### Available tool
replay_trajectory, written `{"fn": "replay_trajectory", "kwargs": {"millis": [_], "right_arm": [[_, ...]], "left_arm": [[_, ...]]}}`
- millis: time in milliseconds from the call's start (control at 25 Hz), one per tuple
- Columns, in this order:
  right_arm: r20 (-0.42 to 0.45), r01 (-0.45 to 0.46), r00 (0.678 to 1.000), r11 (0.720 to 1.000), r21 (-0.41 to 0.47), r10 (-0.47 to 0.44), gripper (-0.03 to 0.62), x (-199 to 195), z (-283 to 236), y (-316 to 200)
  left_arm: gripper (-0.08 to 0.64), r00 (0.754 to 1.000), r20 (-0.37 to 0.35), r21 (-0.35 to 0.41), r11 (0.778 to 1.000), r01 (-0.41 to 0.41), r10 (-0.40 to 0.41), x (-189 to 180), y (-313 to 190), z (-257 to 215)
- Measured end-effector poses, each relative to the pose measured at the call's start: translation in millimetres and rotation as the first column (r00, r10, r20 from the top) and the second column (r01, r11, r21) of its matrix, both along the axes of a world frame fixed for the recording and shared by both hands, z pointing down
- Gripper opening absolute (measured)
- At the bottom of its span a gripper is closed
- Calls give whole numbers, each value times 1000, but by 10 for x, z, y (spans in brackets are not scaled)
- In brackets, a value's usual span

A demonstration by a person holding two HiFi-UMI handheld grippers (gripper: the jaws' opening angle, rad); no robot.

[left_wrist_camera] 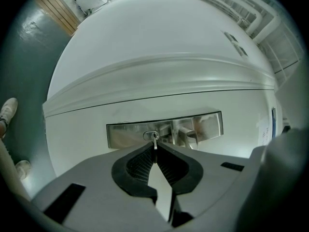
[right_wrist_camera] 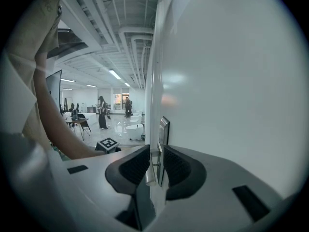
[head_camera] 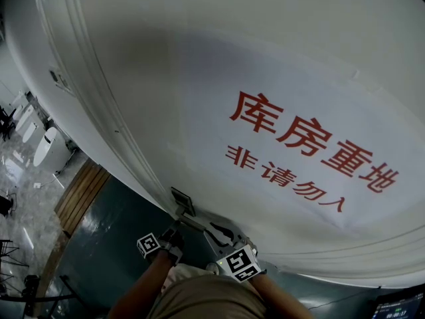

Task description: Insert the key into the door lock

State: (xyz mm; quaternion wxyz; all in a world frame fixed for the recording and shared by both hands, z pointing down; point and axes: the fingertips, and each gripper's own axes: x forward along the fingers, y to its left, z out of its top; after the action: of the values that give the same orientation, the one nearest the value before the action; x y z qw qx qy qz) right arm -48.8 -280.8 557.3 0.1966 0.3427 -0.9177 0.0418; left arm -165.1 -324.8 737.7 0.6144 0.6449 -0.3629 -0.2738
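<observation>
Shows left gripper (left_wrist_camera: 155, 147) clamped on slim silver key (left_wrist_camera: 154, 141), aligned with oval steel keyhole (left_wrist_camera: 150, 135) at 12 o'clock; right gripper (right_wrist_camera: 157, 148) parted astride silver lever (right_wrist_camera: 150, 171), likely steadying.

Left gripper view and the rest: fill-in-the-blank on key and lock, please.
The left claw is shut on a small silver ____.
That key points at the round ____ in the brushed steel lock plate.
The lettering on the white door is ____.
The silver door ____ stands between the jaws of the right claw.
Missing: key; keyhole; red; handle.
</observation>
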Motion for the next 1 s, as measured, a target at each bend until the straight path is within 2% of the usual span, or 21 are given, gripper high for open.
{"fn": "replay_trajectory", "kwargs": {"millis": [1000], "right_arm": [[5,0,1000,1000,2,0,92,27,-4,16]], "left_arm": [[32,1000,13,2,1000,1,-1,6,-42,18]]}}
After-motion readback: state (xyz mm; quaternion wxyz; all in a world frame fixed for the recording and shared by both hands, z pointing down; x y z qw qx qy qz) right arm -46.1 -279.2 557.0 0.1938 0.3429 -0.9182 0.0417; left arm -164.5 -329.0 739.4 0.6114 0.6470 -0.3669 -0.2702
